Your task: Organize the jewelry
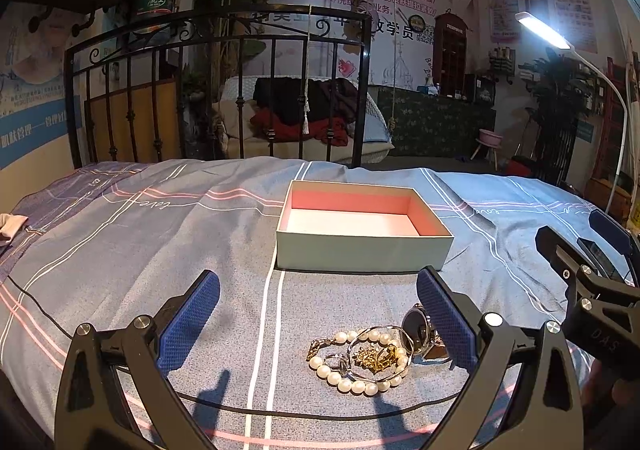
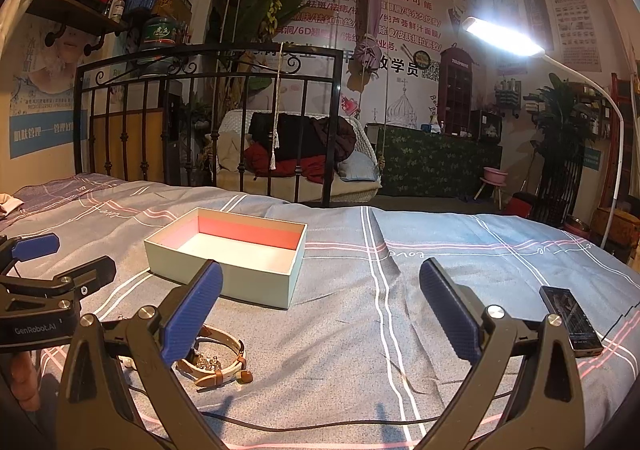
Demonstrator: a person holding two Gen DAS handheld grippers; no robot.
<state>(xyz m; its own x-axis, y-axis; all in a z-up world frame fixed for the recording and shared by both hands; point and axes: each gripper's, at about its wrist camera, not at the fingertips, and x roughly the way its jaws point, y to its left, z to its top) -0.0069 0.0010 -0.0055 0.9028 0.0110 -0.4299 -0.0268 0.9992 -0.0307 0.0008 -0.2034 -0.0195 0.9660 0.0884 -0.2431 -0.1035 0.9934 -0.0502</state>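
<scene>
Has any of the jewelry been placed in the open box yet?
No. In the left wrist view the box shows only its bare white floor, while the pearl bracelet and watch lie piled on the bedspread.

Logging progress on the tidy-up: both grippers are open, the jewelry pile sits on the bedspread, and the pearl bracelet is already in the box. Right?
Not quite. The left wrist view shows the pearl bracelet in the jewelry pile on the bedspread; the box holds nothing. Left gripper and right gripper are open.
</scene>
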